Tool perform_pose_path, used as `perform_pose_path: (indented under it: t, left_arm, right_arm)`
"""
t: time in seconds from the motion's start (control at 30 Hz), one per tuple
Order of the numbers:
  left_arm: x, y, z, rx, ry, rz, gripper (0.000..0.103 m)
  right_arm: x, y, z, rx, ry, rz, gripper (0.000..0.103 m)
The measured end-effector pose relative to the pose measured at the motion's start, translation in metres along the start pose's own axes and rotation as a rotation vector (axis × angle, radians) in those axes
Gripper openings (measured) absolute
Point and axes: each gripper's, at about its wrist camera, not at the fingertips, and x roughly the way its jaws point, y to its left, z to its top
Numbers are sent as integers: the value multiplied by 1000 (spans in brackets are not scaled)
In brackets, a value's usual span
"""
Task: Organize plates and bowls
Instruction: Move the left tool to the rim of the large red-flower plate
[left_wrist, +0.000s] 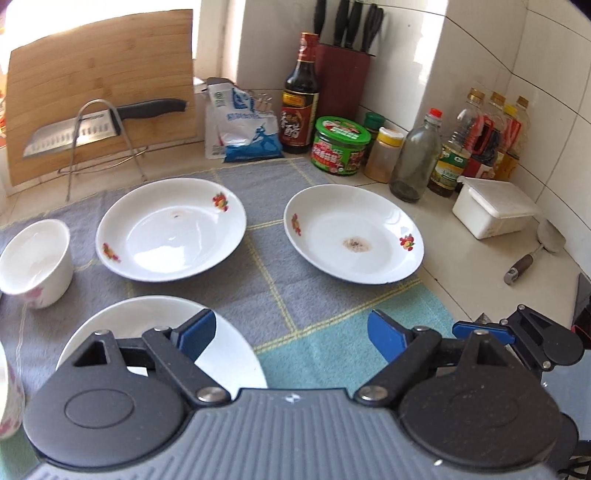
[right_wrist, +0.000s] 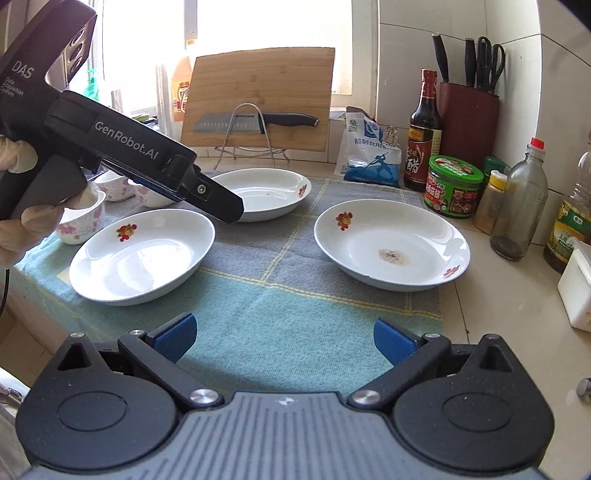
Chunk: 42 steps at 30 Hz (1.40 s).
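**Both pairs of fingers apart and empty above three plates**

The blue fingers (left_wrist: 197, 332) of the left gripper (left_wrist: 291, 338) stand well apart with nothing between them; one finger hangs over the rim of the near plate (left_wrist: 236, 354) without touching it. The right gripper (right_wrist: 286, 341) also has its fingers (right_wrist: 177, 338) wide apart and holds nothing; under them is only the checked cloth (right_wrist: 280, 295).

There are three white plates with small flower prints, all lying flat on the cloth with the hollow side up. They are round, so they have no long axis. In the right wrist view, the near plate (right_wrist: 142, 258) is at the left, the far plate (right_wrist: 264, 194) is behind it, and the stained plate (right_wrist: 391, 243), with a brownish spot in its middle, is at the right, well apart from the other two. At least three small flowered bowls (right_wrist: 85, 218) stand upright at the left edge of the cloth, partly hidden by the left gripper's body and a gloved hand (right_wrist: 20, 221).

Behind the cloth, a cutting board (right_wrist: 258, 98) leans on a wire rack with a knife (right_wrist: 255, 122) lying across it. A salt bag (right_wrist: 371, 155), a dark sauce bottle (right_wrist: 424, 133), a green-lidded jar (right_wrist: 454, 184), a knife block (right_wrist: 469, 118) and several other bottles stand along the tiled wall. The cloth between the plates is open.
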Motion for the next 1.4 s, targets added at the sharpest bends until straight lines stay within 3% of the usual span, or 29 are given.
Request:
perform_pose_path:
  t: [0.47, 0.83, 1.1, 1.4]
  left_arm:
    - [-59, 27, -61, -99, 2, 190, 90]
    - [-58, 90, -53, -135, 6, 263, 93]
    - [-43, 117, -40, -100, 33, 248, 95]
    - [-24, 136, -22, 13, 76, 134, 95]
  right_arm:
    - [4, 33, -13, -75, 40, 133, 103]
    - [61, 64, 6, -168, 102, 181, 103]
    - [92, 81, 15, -249, 138, 203, 103]
    - [109, 93, 20, -339, 165, 267, 103]
